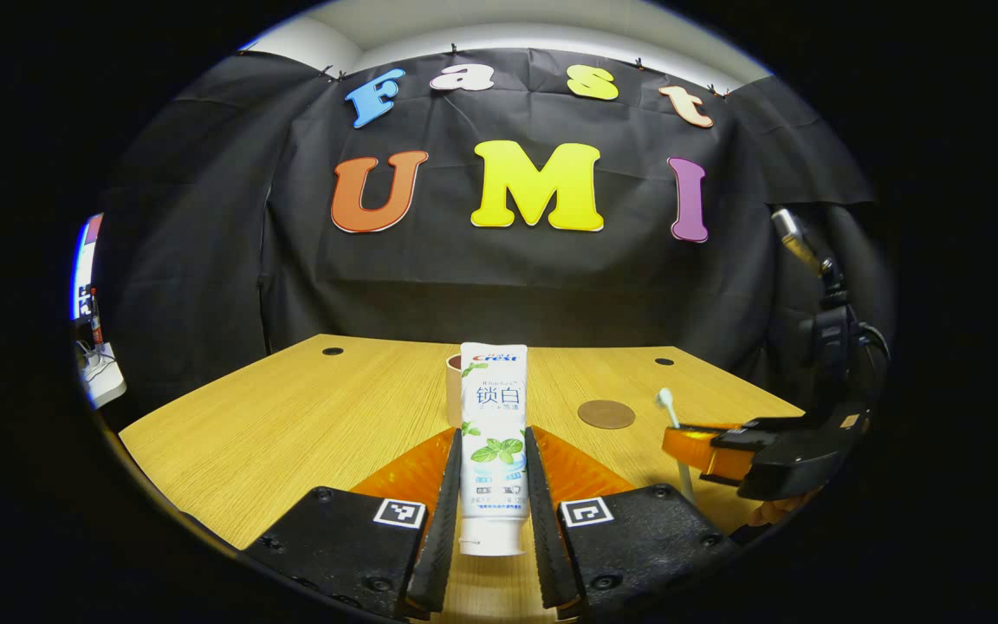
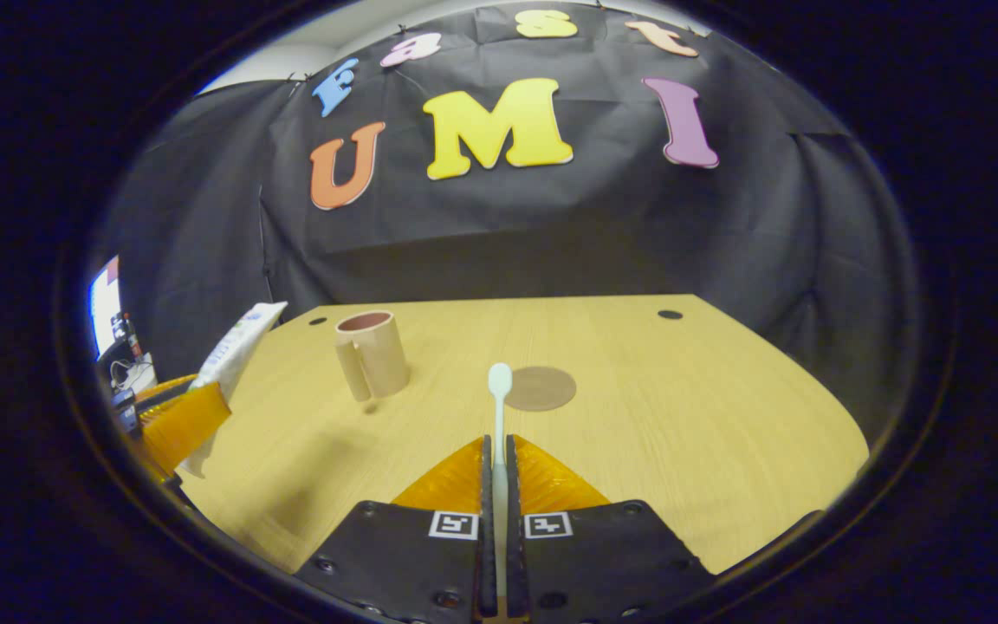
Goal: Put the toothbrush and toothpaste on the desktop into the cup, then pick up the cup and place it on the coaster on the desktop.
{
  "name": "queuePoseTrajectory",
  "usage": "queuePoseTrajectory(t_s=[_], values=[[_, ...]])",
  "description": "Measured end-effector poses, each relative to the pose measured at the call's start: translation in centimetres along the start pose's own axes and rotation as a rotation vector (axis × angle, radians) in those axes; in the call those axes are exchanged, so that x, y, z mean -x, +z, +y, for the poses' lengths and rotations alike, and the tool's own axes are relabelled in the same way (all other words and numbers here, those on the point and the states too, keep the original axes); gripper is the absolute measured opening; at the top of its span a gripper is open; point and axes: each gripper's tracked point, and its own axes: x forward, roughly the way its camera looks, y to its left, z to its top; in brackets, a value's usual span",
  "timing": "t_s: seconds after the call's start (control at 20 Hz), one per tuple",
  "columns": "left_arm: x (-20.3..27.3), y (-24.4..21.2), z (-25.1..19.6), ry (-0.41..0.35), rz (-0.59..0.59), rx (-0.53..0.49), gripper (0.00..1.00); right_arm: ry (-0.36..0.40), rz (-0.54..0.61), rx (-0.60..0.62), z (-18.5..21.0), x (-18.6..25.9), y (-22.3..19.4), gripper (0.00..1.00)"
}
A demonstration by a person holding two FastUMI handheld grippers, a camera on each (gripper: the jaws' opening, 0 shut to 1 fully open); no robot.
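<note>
Toothpaste (image 1: 493,433) stands upright between the fingers of the left gripper (image 1: 493,451), cap end down, both fingers pressed flat against its sides, lifted above the wooden desktop (image 1: 291,425). Behind the tube the cup (image 1: 453,390) is mostly hidden; in the right gripper view it stands upright on the desktop, handle toward the camera, left of the round brown coaster (image 2: 540,387) and apart from it. The right gripper (image 2: 499,472) is level and pointing forward, its jaws nearly closed on the toothbrush (image 2: 499,407), whose head sticks out past the fingertips over the coaster's near edge. From the left gripper view, it seems to hold the brush roughly upright.
</note>
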Motion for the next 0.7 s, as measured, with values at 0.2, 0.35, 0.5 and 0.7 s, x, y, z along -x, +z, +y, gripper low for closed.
queuePoseTrajectory(t_s=[0.2, 0.35, 0.5, 0.7], values=[[0.1, 1.1, 0.3, 0.003, -0.04, 0.013, 0.42, 0.014, -0.155, 0.003, 0.9, 3.1, 4.1, 0.05], [-0.2, 1.9, 0.8, 0.003, -0.05, 0.033, 0.42, 0.029, -0.183, 0.007, 1.3, 4.5, 5.2, 0.05], [-1.0, 3.4, 1.6, 0.015, -0.09, 0.026, 0.42, 0.04, -0.198, 0.023, 1.6, 5.2, 5.5, 0.05], [-4.4, 6.1, 2.2, 0.006, -0.123, 0.05, 0.42, 0.061, -0.201, 0.019, 1.9, 5.6, 5.7, 0.04]])
